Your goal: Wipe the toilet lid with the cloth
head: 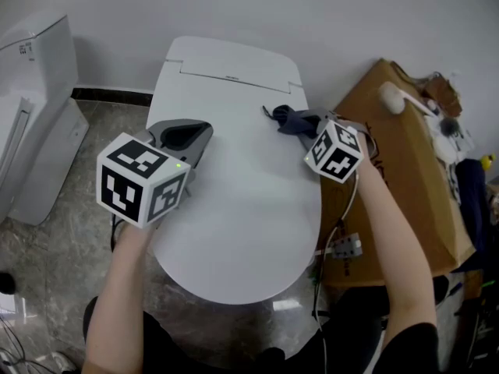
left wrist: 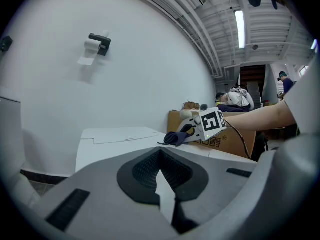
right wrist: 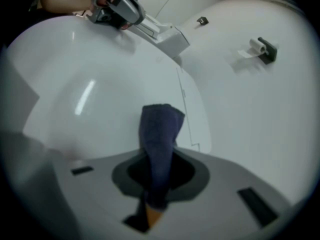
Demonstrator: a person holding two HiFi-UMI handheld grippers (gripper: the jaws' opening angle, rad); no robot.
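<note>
While the right gripper [right wrist: 156, 184] clamps the dark-blue cloth [right wrist: 160, 129] near the toilet lid [head: 249, 201] rear edge, wiping looks barely begun — most remains; the left gripper [left wrist: 161, 194] hovers, jaws together, empty.

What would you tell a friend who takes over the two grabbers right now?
Left gripper: shut, empty, over the left side of the closed toilet lid.
Right gripper: shut on the dark blue cloth, at the lid's back right.
Done: the cloth is gripped and at the lid; the pictures don't show how much is wiped.
Left: probably sweep the cloth across the rest of the lid.
</note>
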